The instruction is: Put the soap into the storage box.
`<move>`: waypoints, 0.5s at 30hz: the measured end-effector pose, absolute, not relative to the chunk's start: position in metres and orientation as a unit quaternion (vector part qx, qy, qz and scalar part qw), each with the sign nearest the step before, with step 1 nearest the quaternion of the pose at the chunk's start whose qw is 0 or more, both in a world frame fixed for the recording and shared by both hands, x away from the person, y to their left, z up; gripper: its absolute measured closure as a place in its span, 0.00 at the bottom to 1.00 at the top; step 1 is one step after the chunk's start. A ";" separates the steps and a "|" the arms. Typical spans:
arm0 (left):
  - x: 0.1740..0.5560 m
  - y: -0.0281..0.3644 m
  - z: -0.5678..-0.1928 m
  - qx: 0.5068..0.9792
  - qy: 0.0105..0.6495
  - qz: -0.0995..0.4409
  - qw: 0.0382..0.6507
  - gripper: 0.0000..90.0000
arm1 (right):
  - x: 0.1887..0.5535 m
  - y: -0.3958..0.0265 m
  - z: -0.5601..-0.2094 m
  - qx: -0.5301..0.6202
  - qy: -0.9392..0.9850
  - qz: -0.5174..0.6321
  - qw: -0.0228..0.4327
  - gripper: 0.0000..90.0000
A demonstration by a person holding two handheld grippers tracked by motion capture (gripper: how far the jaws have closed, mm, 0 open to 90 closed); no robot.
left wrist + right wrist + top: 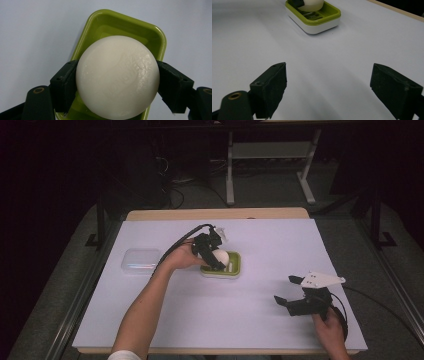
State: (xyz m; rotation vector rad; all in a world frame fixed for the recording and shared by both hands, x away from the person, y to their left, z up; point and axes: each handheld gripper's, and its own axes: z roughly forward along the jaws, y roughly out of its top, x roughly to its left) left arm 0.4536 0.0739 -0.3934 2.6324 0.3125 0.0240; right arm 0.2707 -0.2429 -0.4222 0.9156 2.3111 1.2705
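The left gripper (pixel 214 256) clamps a round white soap bar (pixel 117 77) between its jaws, one pad pressed to each side; the bar sits over the green soap dish (pixel 100 27) near the table's middle. The right gripper (pixel 291 290) hangs well apart at the near right; its jaws are spread wide over the bare white table (pixel 352 57); a clear lidded box (pixel 140 260) lies left of the dish.

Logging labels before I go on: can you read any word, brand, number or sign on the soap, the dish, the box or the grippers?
None can be read.
The soap in the left gripper shows faint raised marks, too blurred to read.
The green dish, clear box and right gripper are unmarked.
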 end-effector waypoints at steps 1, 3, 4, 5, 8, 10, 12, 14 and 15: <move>0.454 0.074 -0.394 0.964 0.114 0.009 0.241 0.27 | 0.271 -0.243 -0.422 0.323 0.815 0.448 0.174 0.15; 0.454 0.073 -0.394 0.964 0.115 0.009 0.241 0.27 | 0.271 -0.243 -0.422 0.323 0.815 0.449 0.174 0.15; 0.454 0.073 -0.395 0.964 0.115 0.008 0.241 0.27 | 0.271 -0.243 -0.422 0.323 0.815 0.448 0.174 0.15; 0.454 0.073 -0.395 0.964 0.115 0.008 0.241 0.27 | 0.271 -0.243 -0.422 0.323 0.815 0.448 0.174 0.15; 0.455 0.073 -0.396 0.963 0.116 0.009 0.241 0.27 | 0.271 -0.243 -0.422 0.323 0.815 0.449 0.173 0.15; 0.456 0.072 -0.397 0.964 0.117 0.009 0.238 0.27 | 0.271 -0.243 -0.422 0.322 0.816 0.448 0.173 0.15; 0.456 0.072 -0.398 0.965 0.118 0.008 0.236 0.27 | 0.271 -0.243 -0.422 0.322 0.816 0.449 0.173 0.15; 0.456 0.072 -0.399 0.965 0.118 0.008 0.236 0.27 | 0.271 -0.243 -0.422 0.322 0.815 0.449 0.174 0.15; 0.456 0.072 -0.399 0.964 0.118 0.008 0.236 0.27 | 0.271 -0.243 -0.422 0.323 0.815 0.449 0.174 0.15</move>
